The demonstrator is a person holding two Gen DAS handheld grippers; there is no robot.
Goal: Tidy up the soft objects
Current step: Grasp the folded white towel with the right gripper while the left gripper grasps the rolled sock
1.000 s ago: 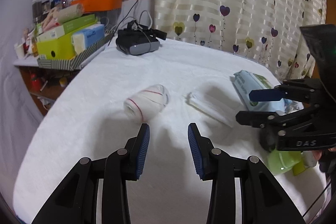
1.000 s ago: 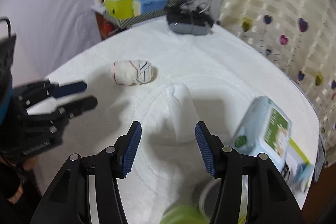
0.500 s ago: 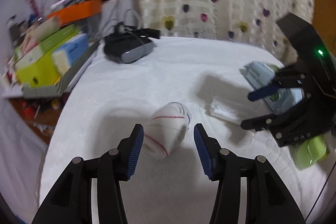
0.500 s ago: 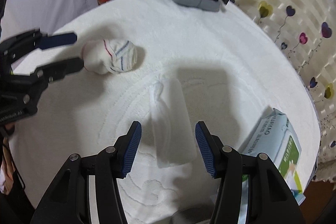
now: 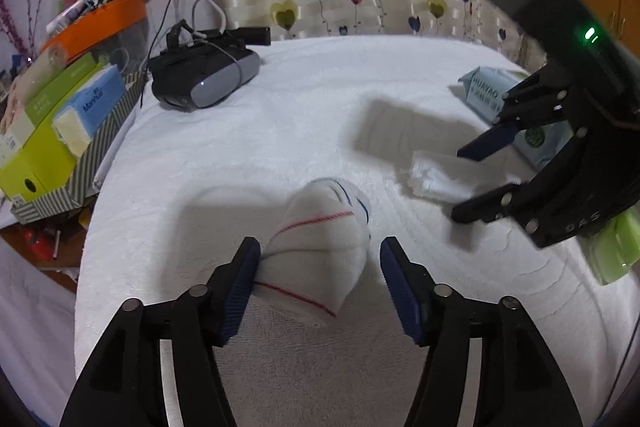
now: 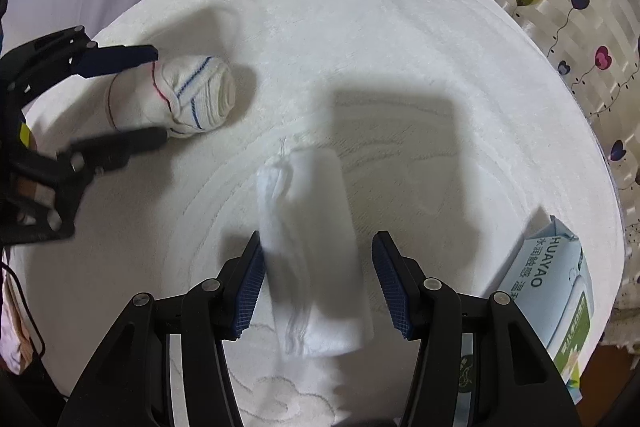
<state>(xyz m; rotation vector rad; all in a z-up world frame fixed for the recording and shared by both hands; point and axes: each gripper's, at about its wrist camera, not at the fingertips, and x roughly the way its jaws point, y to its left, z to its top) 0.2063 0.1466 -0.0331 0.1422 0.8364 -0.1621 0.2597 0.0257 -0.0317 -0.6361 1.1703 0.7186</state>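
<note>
A rolled white sock point(image 5: 316, 251) with red and blue stripes lies on the white tablecloth point(image 5: 320, 107). My left gripper point(image 5: 320, 247) straddles it with its jaws opening; the left pad is right at the sock and the right pad stands clear of it. In the right wrist view the same sock point(image 6: 192, 99) sits between the left gripper's point(image 6: 158, 95) fingers. A folded white cloth point(image 6: 312, 247) lies lengthwise between the fingers of my right gripper point(image 6: 318, 243), whose jaws are closing with a gap still showing on the right side. The left wrist view shows that cloth point(image 5: 436, 175) under the right gripper point(image 5: 460, 185).
A black and grey headset point(image 5: 204, 79) with cables rests at the table's far side. A light blue wipes pack point(image 6: 560, 287) lies at the right edge, beside a green object point(image 5: 612, 251). A striped tray of boxes point(image 5: 60, 131) stands off the table's left. A heart-patterned curtain hangs behind.
Both grippers came down over the table. The sock now sits between the left fingers, which spread wider. The cloth now lies between the right fingers, which narrowed slightly.
</note>
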